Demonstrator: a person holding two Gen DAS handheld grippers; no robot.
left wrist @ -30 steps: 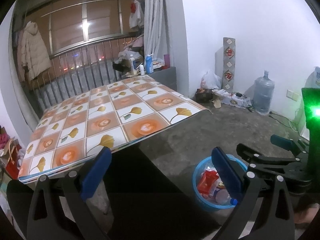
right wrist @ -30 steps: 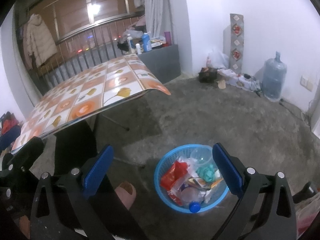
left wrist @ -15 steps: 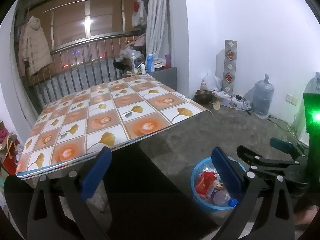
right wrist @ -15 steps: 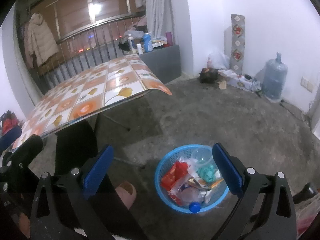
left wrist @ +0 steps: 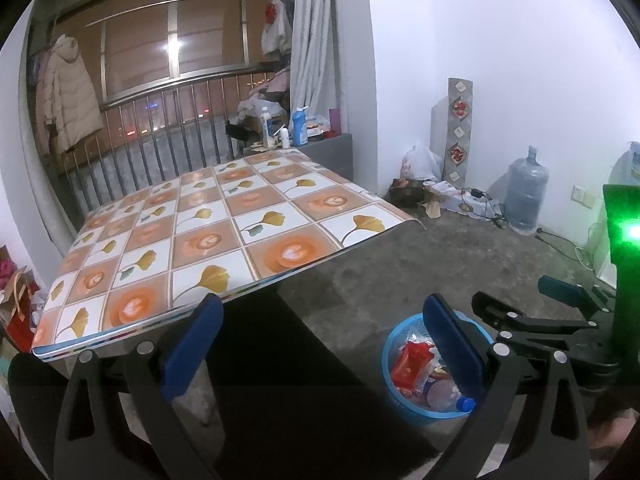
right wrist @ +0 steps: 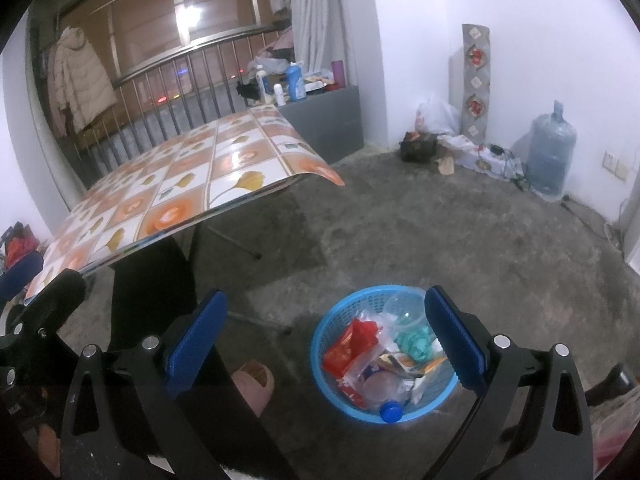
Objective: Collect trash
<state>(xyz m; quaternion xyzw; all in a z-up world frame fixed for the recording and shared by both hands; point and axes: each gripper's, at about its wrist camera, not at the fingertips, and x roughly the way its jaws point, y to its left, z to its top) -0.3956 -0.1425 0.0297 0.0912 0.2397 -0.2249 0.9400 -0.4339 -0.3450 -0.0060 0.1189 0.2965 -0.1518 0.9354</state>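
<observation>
You hold both grippers wide and empty above the concrete floor (right wrist: 420, 216), the trash gathered in the blue basket (right wrist: 326, 334) at lower centre of the right wrist view. The left gripper (left wrist: 324, 344) has its blue-padded fingers (left wrist: 192, 344) spread apart, pinching nothing; compared with a second ago its view has tipped slightly upward, so the tiled bench (left wrist: 224, 232) sits lower in the frame and more of the window rail shows. The right gripper (right wrist: 326, 340) is likewise spread, and its view has barely shifted. Inside the basket lie a red wrapper (right wrist: 348, 346), a clear plastic cup (right wrist: 406, 310), a teal crumpled piece (right wrist: 416, 340) and a bottle with a blue cap (right wrist: 390, 412). The bench top is unchanged. A large water jug (right wrist: 550, 156) stands against the wall at right, and a slipper toe (right wrist: 252, 384) shows at lower centre-left.
</observation>
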